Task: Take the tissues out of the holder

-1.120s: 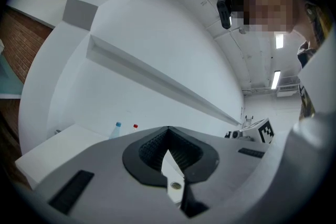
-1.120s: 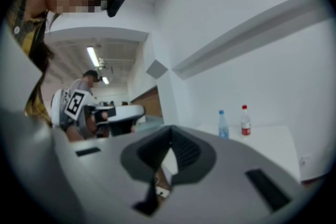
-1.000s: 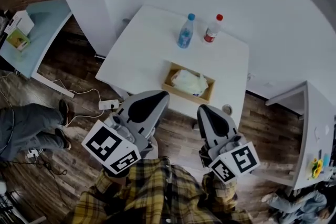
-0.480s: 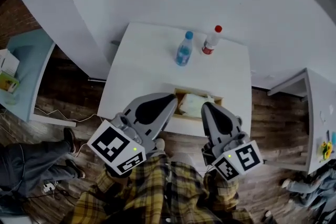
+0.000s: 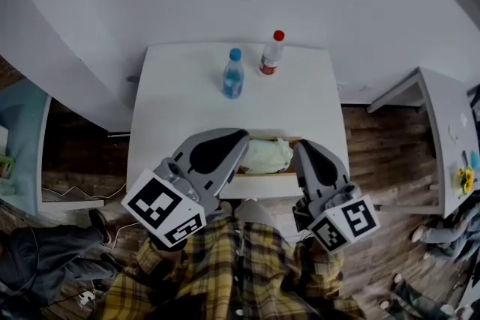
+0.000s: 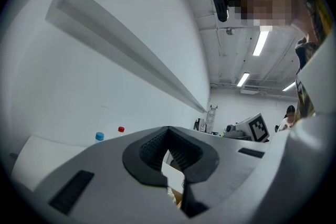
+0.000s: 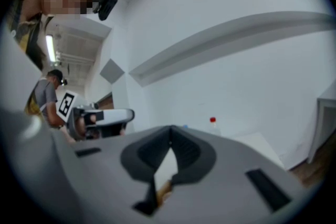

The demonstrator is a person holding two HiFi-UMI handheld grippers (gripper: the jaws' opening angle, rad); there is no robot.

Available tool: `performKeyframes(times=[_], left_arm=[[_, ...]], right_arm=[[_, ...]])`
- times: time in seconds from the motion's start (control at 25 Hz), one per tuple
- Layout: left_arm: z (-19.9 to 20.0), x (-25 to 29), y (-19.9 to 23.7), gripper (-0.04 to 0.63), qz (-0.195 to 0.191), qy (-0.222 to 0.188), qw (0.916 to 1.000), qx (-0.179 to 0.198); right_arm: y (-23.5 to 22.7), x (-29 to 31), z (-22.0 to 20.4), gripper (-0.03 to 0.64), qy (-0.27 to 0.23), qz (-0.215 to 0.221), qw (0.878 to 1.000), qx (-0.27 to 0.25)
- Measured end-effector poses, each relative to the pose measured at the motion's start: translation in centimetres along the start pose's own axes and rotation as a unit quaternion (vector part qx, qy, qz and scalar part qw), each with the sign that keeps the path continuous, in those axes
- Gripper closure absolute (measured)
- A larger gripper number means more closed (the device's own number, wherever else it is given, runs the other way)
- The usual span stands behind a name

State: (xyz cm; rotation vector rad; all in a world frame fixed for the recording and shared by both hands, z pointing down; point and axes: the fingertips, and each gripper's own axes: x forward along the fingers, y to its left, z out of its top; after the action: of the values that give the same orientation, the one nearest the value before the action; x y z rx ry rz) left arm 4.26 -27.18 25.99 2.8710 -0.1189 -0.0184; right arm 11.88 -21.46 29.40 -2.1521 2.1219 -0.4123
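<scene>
A shallow wooden holder (image 5: 264,175) sits at the near edge of the white table (image 5: 176,112), with a crumpled pale tissue pack (image 5: 267,155) lying in it. In the head view my left gripper (image 5: 238,137) hangs over the holder's left end and hides it. My right gripper (image 5: 302,149) covers the right end. Both are held above the holder, apart from the tissues. In the left gripper view the left gripper (image 6: 168,131) has its jaws meeting, with nothing between them. The right gripper (image 7: 170,131) in its own view looks the same, tips together and empty.
A blue-capped water bottle (image 5: 233,75) and a red-capped bottle (image 5: 271,54) stand upright at the table's far side near the white wall. A low white cabinet (image 5: 442,124) stands to the right over wood flooring. A person's legs (image 5: 45,266) show at lower left.
The view has shifted toward the table. The holder, earlier ahead of the grippers, now lies between their tips. Both grippers stay shut and empty.
</scene>
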Motion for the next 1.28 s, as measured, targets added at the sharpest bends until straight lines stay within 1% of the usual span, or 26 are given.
performKeyframes(times=[0.2,0.48,0.64,0.92,1.12,1.28], left_arm=[[0.4,3.3,-0.4,0.577,-0.019,0.004,0.9998,-0.001],[0.9,6.3,-1.4,0.577,-0.02,0.004,0.9998,0.009],[1.0,6.8,-1.2,0.577,-0.009,-0.002,0.9998,0.016],[1.2,6.9,-1.2,0.577,-0.034,-0.002,0.9994,0.008],[2.0,6.9,-0.1,0.577,-0.03,-0.009,0.9995,-0.005],[1.4,7.5,0.5,0.577,-0.036,0.005,0.9992,-0.014]], right_arm=[[-2.2,0.5,1.1,0.606,0.001,-0.004,1.0,-0.002],[-4.3,1.3,2.4,0.606,0.005,0.02,1.0,-0.003],[-4.4,1.7,2.8,0.606,0.004,0.032,0.999,-0.007],[-4.0,2.2,2.3,0.606,0.007,0.032,0.999,0.005],[-3.6,3.4,1.9,0.606,0.011,0.029,0.999,0.015],[-3.7,3.8,1.9,0.606,0.011,0.026,0.999,0.016]])
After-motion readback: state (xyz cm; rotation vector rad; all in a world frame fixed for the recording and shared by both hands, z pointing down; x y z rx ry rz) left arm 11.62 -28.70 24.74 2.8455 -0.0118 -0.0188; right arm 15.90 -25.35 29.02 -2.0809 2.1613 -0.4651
